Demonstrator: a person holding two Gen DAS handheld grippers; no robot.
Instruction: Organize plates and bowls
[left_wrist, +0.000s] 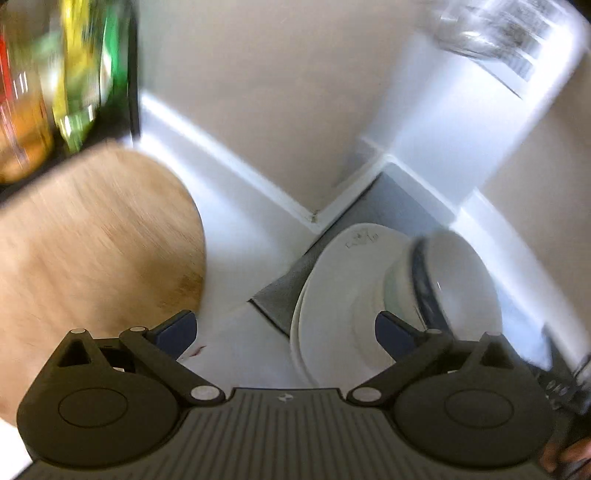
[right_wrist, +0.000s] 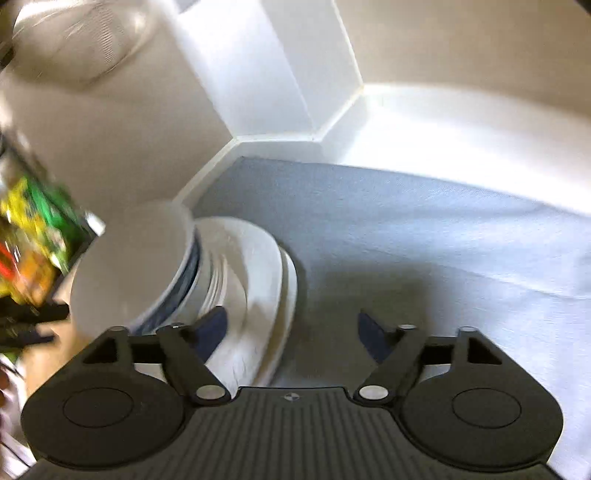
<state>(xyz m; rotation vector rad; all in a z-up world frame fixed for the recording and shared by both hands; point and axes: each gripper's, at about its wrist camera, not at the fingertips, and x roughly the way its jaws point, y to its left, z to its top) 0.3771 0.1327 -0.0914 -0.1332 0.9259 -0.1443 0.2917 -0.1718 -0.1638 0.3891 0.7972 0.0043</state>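
A stack of white plates lies on a grey mat, with a white bowl banded in dark blue resting on top. My left gripper hovers above the stack's left edge, open, with nothing between its blue pads. In the right wrist view the same bowl and plates sit at the left. My right gripper is open over the plates' right edge and the mat, holding nothing. Both views are blurred.
A round wooden board lies left of the plates on the white counter. Colourful bottles and packets stand behind it. White walls form a corner behind the mat. A glass object sits high at the back.
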